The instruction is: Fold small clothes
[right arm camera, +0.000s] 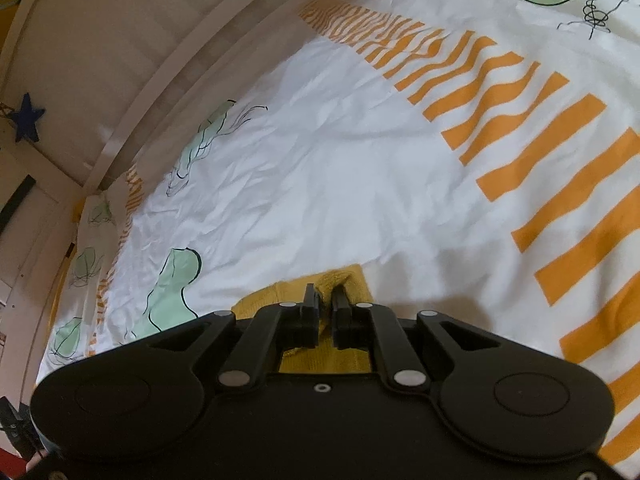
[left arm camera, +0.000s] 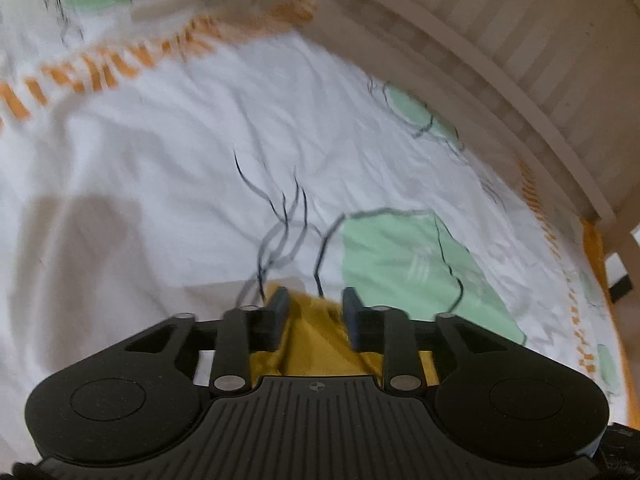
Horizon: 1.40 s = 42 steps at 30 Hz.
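Observation:
A small mustard-yellow knit garment [left arm camera: 316,336] lies on a white bed cover with green and orange prints. In the left wrist view my left gripper [left arm camera: 314,300] has its jaws partly apart with a bunch of the yellow cloth between them; the fingers do not press it. In the right wrist view my right gripper [right arm camera: 325,300] is shut on a pinched fold of the same yellow garment [right arm camera: 340,280]. Most of the garment is hidden under both grippers.
The white bed cover [right arm camera: 340,184] spreads ahead of both grippers. A white slatted bed frame [left arm camera: 540,80] runs along the far side, also seen in the right wrist view [right arm camera: 120,60]. A blue star [right arm camera: 26,122] hangs at left.

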Motion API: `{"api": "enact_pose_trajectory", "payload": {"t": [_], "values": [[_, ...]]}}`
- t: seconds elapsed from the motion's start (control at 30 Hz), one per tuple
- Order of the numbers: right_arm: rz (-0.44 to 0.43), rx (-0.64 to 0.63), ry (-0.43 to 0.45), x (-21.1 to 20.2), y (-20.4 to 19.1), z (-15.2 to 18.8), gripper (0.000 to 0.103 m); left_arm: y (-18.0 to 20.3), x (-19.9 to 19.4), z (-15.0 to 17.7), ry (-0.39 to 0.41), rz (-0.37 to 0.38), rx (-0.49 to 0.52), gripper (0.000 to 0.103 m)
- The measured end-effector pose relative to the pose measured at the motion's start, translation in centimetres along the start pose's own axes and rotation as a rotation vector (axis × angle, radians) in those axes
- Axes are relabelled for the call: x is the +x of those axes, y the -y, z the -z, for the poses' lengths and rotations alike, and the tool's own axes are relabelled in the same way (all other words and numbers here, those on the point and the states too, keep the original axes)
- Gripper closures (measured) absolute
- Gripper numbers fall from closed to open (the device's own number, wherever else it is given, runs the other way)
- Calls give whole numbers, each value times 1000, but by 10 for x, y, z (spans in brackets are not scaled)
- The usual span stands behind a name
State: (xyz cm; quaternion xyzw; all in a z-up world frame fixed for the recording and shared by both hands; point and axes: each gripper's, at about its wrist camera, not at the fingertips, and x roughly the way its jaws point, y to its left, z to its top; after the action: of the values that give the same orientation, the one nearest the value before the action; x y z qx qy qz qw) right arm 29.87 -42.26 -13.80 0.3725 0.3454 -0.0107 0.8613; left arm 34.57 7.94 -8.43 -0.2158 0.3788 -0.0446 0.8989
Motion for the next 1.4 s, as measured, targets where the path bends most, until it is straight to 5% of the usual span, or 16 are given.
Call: {"api": "enact_pose_trajectory", "payload": {"t": [0.07,0.13,0.17,0.43,0.67,0.9,1.03,1.23,1.4], "values": [[12,-14,10,-2,-3,-1,72,3,-10,-3,22,-27,28,70],[45,-46,61,-12,-9,-1,36,7,-23,-5,30,-39,47,68],[59,-61,87,-17,-11,-2,34,9,-30,-5,34,-39,56,67],[94,-187,116,-51,-36,3,33,39,-84,17,-52,-52,182,58],[116,-341,-7,-66,-68,47,32,46,-111,63,-207,26,265,58],[124,-492,-38,-71,-99,102,29,48,-83,95,-157,-86,427,58],[145,-537,4,-60,-118,118,21,40,-59,99,-211,-100,395,58],[223,-551,8,-25,-141,127,18,34,-58,112,-154,-85,369,49],[185,-522,-44,1,-150,126,20,34,-59,114,-132,-89,318,46]]}}
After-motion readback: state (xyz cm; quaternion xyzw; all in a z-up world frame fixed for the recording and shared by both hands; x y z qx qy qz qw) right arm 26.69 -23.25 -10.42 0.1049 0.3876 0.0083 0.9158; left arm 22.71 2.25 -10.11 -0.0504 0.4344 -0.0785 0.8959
